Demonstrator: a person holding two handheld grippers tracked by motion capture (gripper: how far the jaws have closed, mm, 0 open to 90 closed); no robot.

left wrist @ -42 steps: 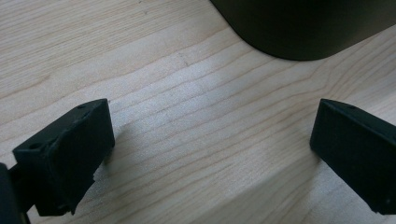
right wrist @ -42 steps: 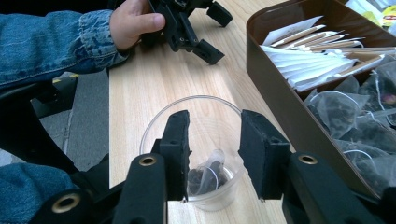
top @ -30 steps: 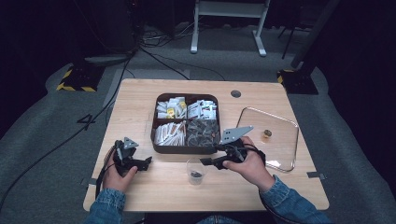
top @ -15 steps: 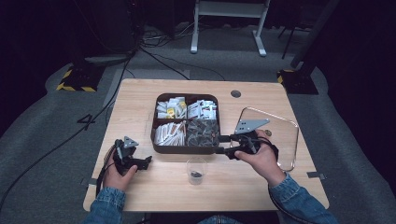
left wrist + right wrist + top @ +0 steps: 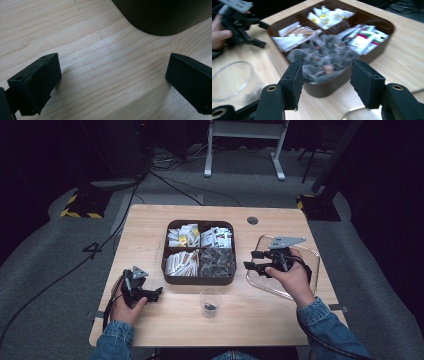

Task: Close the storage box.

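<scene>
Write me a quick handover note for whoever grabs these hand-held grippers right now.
Left hand-held gripper: open, empty, low over the table.
Right hand-held gripper: jaws just opening, nothing between them, facing the brown tray and its dark-sachet compartment.
Clear cup: in front of the tray, one small dark item inside.
Done: that item is in the cup.
Left: probably fetch another sachet.

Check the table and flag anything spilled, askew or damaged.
Nothing stands out. The brown four-compartment tray sits square with its packets inside, the clear cup stands upright, and the clear tray lies flat.
</scene>
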